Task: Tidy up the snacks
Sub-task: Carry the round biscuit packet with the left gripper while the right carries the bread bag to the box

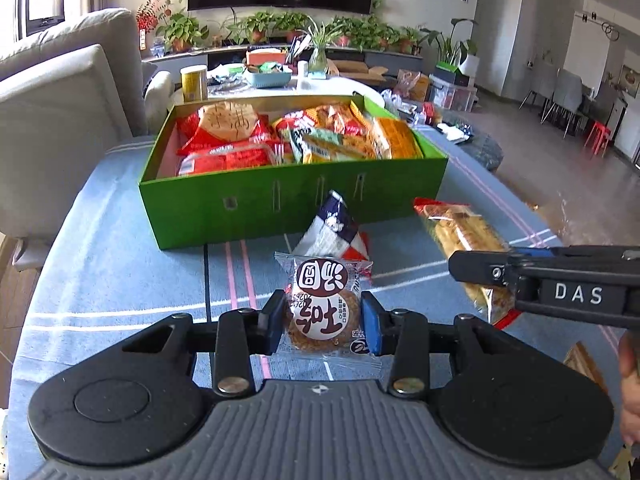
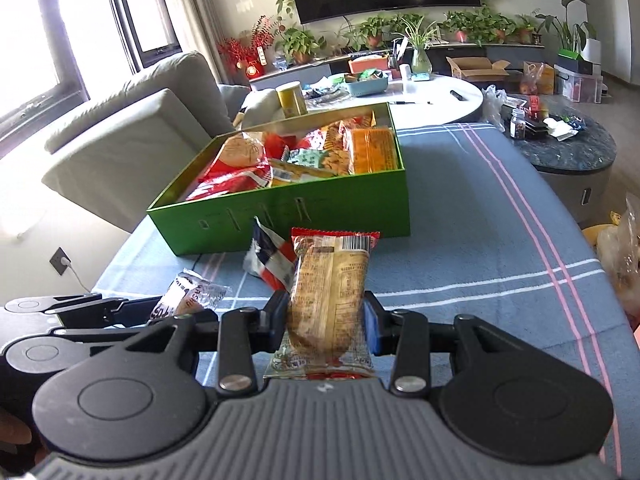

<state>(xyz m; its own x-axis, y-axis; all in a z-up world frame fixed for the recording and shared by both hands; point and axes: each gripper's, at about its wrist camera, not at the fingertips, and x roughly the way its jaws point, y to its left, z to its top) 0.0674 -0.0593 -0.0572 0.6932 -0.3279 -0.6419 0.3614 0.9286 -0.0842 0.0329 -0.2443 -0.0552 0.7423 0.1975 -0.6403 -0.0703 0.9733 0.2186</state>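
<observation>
Woven cloth (image 1: 100,240) over the worktop, matt, blue with white and pink stripes. Green box (image 1: 296,208) of smooth card with a faint sheen, gold lining inside. Round biscuit packet (image 1: 324,308) in clear, glossy, crinkled film, pinched in the left claw (image 1: 324,326). Long cake packet (image 2: 328,304) in shiny plastic film, red sealed ends, between matt black plastic fingers (image 2: 276,320) with blue rubbery pads, on the right claw (image 2: 326,328). Metal rivets (image 2: 236,382), dull shine. Grey ribbed plastic housing (image 2: 320,432), matt.
</observation>
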